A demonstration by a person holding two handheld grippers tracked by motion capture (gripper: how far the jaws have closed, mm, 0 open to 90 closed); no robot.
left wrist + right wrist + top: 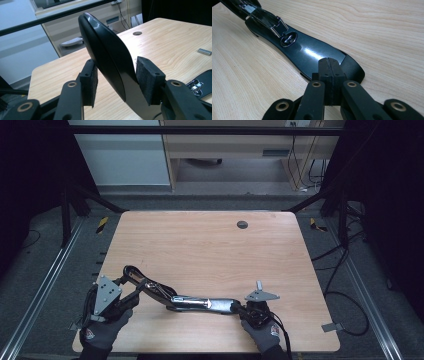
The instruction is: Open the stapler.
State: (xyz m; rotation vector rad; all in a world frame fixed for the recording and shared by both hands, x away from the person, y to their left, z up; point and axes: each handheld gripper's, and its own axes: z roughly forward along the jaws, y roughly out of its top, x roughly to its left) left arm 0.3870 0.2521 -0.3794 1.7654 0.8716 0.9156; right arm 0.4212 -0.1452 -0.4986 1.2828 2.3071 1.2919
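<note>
I've got a stapler (200, 303) opened out flat near the front edge of the wooden table (210, 245), between my two hands. It's a long black thing w/ a shiny metal strip inside, lying left-to-right in the high view.

My left tongs (131, 296) are at the stapler's left end, where the black top cover (107, 55) stands up off the table at a tilt. In the left gripper view that cover rises between my pads (147, 77); the right pad touches its edge, the left pad (91, 82) stands just off it w/ a thin gap. So the left jaws are apart, cover between them, not pinched.

My right tongs (242, 309) are at the stapler's right end. In the right gripper view the two jaws are pressed together, no gap, tips resting right on the rounded end of the flat black base (312, 53). Nothing's clamped between them that I can see; whether the tips press the base down or just touch it I can't tell.

Further along the base there's a small round metal plate (289, 39), then the metal staple channel (265, 18) running off to the top left of that view.

Both hands wear grey gloves (102, 332). There's a round dark hole (242, 224) in the table near the far edge, well apart from the stapler. A small grey metal bar (204, 51) lies on the table at the right in the left gripper view.
</note>
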